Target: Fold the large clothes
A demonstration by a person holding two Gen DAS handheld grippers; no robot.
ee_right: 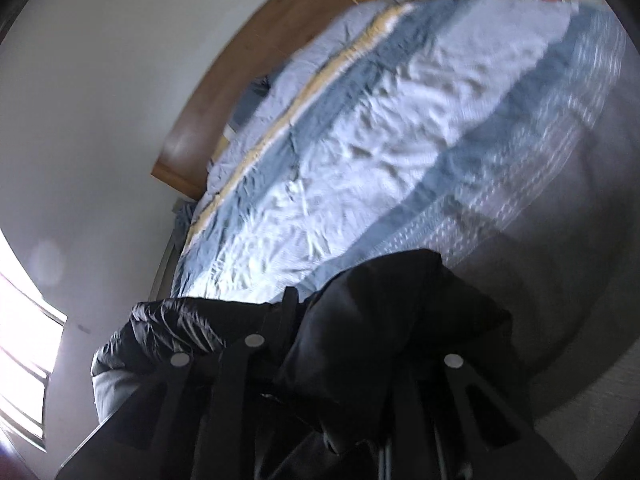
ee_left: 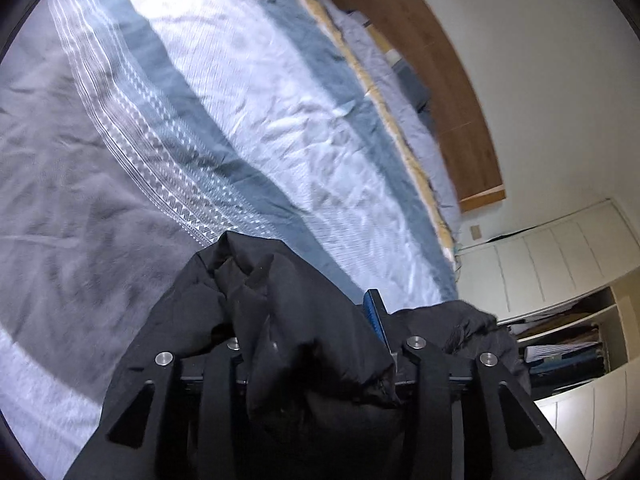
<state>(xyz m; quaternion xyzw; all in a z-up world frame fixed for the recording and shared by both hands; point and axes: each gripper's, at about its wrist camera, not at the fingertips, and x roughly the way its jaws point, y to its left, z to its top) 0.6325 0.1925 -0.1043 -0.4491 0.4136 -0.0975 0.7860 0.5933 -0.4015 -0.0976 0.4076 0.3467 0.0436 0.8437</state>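
Both the left gripper point(ee_left: 320, 344) and right gripper point(ee_right: 340, 344) clamp the black jacket point(ee_left: 288, 308) (bunched), bed point(ee_left: 240, 100) at 12 o'clock.

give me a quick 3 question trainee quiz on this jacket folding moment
1. True or false: the black jacket lies flat on the bed.
2. Which grippers hold it? A left only, B right only, C both.
3. Fill in: the headboard behind the bed is made of ____.

Key: 1 false, it bunches over the left gripper and right gripper, covering their jaws. 2 C. 3 wood.
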